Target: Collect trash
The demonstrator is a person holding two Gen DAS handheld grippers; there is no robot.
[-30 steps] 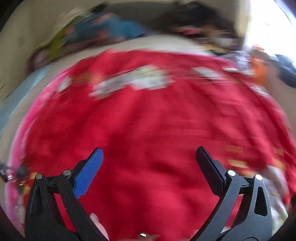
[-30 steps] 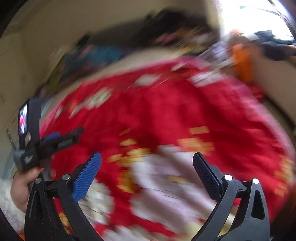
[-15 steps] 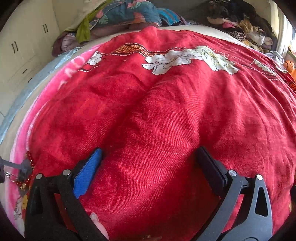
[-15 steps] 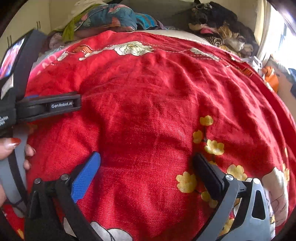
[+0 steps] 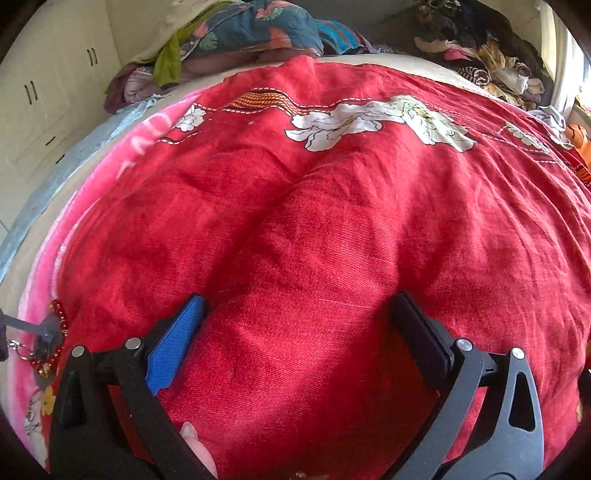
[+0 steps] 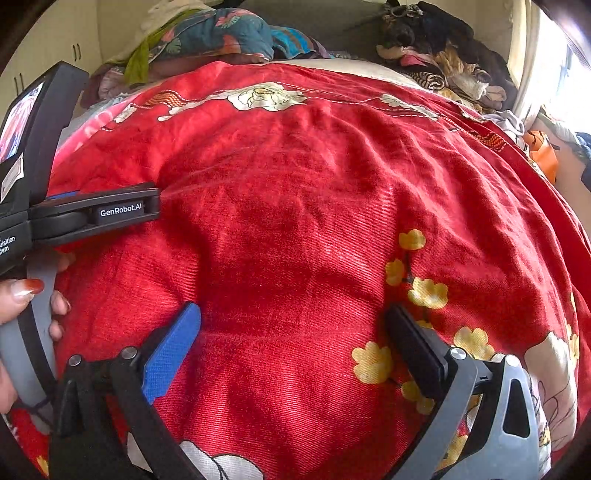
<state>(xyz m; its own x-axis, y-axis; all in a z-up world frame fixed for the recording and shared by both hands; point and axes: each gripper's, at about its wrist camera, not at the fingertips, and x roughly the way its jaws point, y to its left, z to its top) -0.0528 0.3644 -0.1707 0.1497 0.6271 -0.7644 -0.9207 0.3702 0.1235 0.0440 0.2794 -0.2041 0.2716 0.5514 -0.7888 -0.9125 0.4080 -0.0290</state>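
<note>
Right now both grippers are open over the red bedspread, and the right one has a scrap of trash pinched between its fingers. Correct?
Not quite. The right gripper holds nothing: the right wrist view shows only red bedspread between its spread jaws. The rest stands: the left gripper is open over the bedspread too.

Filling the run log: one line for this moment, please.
left hand-held gripper open | right hand-held gripper open | both over red floral bedspread | no trash visible

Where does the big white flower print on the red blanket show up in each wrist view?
Left wrist: white flower print, upper centre-right on the red blanket.
Right wrist: same print, upper centre, slightly left.
Shared landmark: the teal patterned bedding heaped just beyond the blanket's far edge.
</note>
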